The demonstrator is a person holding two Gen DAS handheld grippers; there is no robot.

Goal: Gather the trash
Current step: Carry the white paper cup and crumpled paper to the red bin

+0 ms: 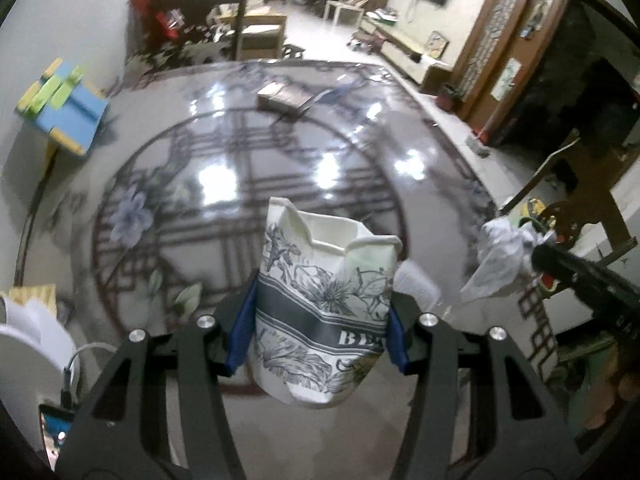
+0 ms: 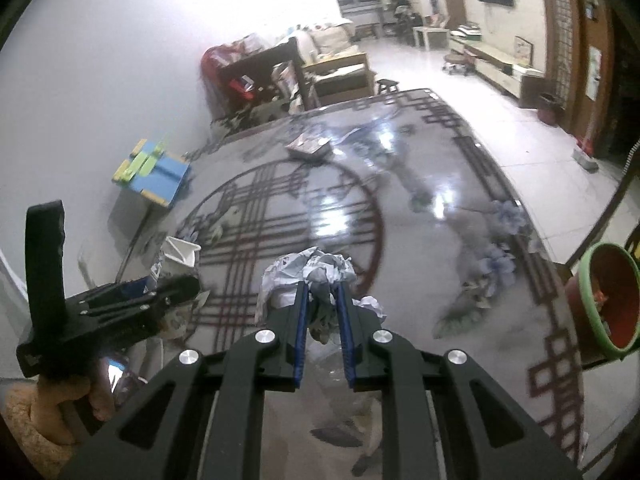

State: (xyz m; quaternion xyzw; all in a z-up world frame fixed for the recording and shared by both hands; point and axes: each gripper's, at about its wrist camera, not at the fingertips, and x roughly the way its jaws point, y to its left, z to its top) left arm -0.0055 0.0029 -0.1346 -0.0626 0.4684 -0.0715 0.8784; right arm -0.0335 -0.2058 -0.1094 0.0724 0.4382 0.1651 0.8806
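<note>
My left gripper (image 1: 322,312) is shut on a crumpled paper cup (image 1: 324,280) with a grey flower print, held above the glossy patterned table (image 1: 200,152). My right gripper (image 2: 323,292) is shut on a crumpled wad of paper (image 2: 308,270), also above the table. The wad (image 1: 500,256) and the right gripper show at the right of the left wrist view. The cup's white rim (image 2: 182,250) and the left gripper (image 2: 152,300) show at the left of the right wrist view.
A flat box (image 1: 286,98) lies at the table's far side. A blue and yellow box (image 1: 64,104) stands at the left. A red and green bin (image 2: 608,304) sits off the table's right edge. A chair (image 1: 224,16) and cluttered furniture stand beyond the table.
</note>
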